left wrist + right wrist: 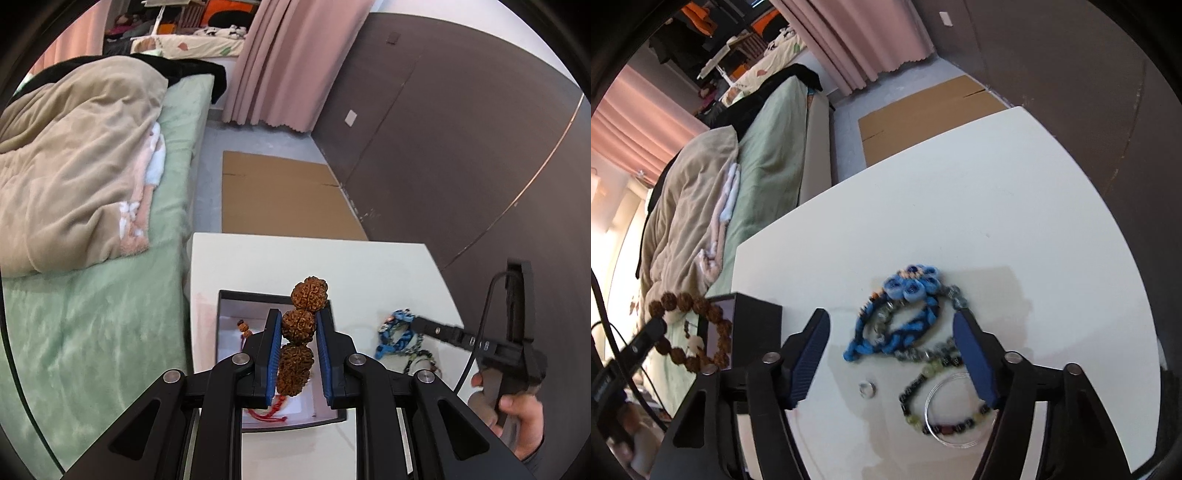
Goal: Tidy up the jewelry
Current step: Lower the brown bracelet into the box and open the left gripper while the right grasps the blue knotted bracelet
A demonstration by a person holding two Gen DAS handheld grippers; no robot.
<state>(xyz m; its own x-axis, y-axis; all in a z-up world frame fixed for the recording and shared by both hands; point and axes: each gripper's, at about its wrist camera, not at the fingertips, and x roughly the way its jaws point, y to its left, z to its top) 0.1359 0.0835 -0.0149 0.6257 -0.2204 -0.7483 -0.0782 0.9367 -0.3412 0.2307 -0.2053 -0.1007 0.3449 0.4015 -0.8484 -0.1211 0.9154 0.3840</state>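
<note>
- A white table (pixel 1015 206) holds one open black box (pixel 225 295) with a pale lining, standing near the table's bed-side edge.
- Inside the box lie a short string of small brown beads (pixel 244 328) and a red knotted cord (pixel 269 412).
- The left gripper (pixel 297 325) hangs over the box, its blue ribbed pads closed on a bracelet (pixel 298 325) of large, wrinkled, walnut-like brown beads. Three beads show in the left view; the right view shows the whole ring (pixel 698 332) hanging beside the box.
- On the table, beside the box and apart from it, lies a loose pile of jewelry: one blue braided cord bracelet (pixel 901 317) topped by a woven flower, one dark bead bracelet (pixel 923 402) with green and grey beads, one clear thin bangle (pixel 955 410), and one small silver ring (pixel 867 389).
- The right gripper (pixel 890 362) has its jaws spread wide on either side of the blue bracelet, holding nothing. Whether its pads touch the table cannot be told.
- Beyond the table are a bed (pixel 92 332) with a green sheet, a rumpled beige blanket (pixel 74 166), flat cardboard (pixel 280 195) on the floor, and pink curtains (pixel 288 62).
</note>
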